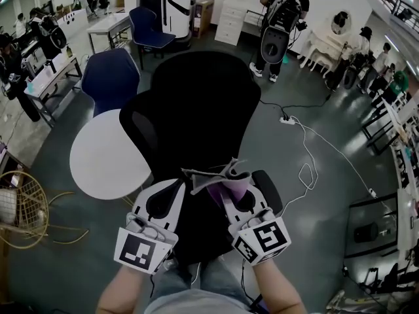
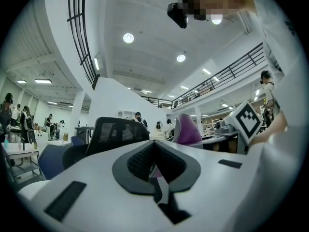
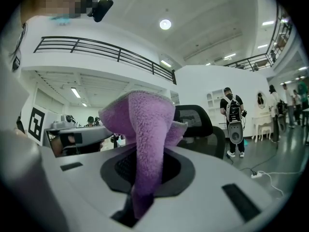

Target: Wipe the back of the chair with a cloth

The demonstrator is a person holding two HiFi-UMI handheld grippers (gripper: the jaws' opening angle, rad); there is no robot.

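Observation:
The black mesh-backed office chair [image 1: 193, 110] stands right in front of me, its backrest top just beyond both grippers. My right gripper [image 1: 226, 188] is shut on a purple cloth [image 1: 230, 179], which stands up out of its jaws [image 3: 145, 124]. The left gripper [image 1: 183, 183] sits beside it with jaws closed; a lilac sliver of the cloth's corner shows between its pads [image 2: 154, 171]. From the left gripper view the chair back [image 2: 118, 132] and the cloth [image 2: 186, 129] lie ahead. In the right gripper view the chair [image 3: 195, 122] is behind the cloth.
A round white table [image 1: 105, 156] is close on the chair's left, with a blue chair [image 1: 111, 77] behind it. A gold wire basket [image 1: 19, 208] stands at far left. A white cable and power strip [image 1: 288, 120] lie on the floor at right. Several people stand further off.

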